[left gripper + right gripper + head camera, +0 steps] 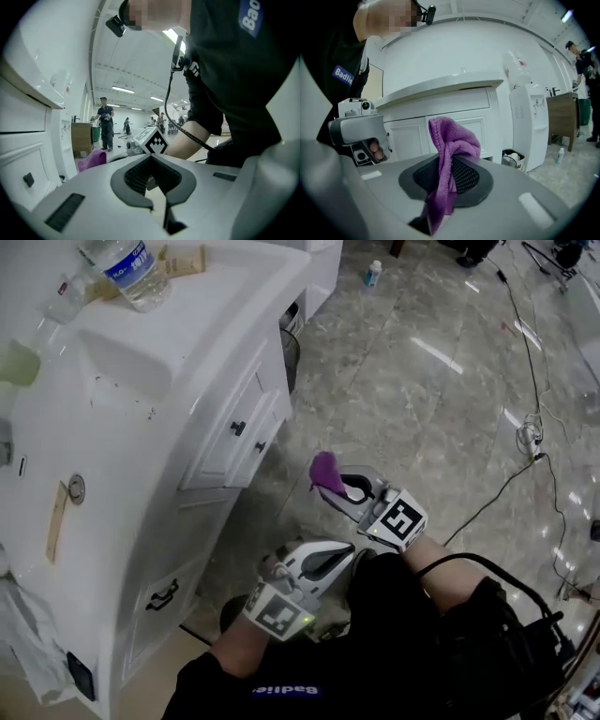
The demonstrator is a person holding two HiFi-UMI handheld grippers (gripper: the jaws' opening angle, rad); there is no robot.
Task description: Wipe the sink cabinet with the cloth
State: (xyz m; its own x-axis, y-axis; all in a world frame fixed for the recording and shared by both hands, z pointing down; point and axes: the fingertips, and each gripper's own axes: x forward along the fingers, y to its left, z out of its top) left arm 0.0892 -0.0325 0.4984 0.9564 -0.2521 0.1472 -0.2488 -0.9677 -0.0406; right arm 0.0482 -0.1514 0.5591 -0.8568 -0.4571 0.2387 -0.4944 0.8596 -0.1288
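The white sink cabinet [220, 442] stands at the left, its drawers and dark handles facing me. My right gripper [332, 490] is held in the air in front of it, shut on a purple cloth [324, 469]. The cloth [451, 140] sticks up from between the pads and hangs down behind them, with the cabinet front [440, 119] a short way beyond and not touched. My left gripper [347, 555] sits lower and nearer to me, shut with nothing in it [151, 174]. From there the cloth [92, 159] shows at the left.
A water bottle [131, 273] and small items lie on the countertop by the basin [117, 362]. A bin [291, 351] stands past the cabinet's far end, next to a white dispenser [529, 124]. Cables [530, 442] run over the marble floor at right. People stand far off.
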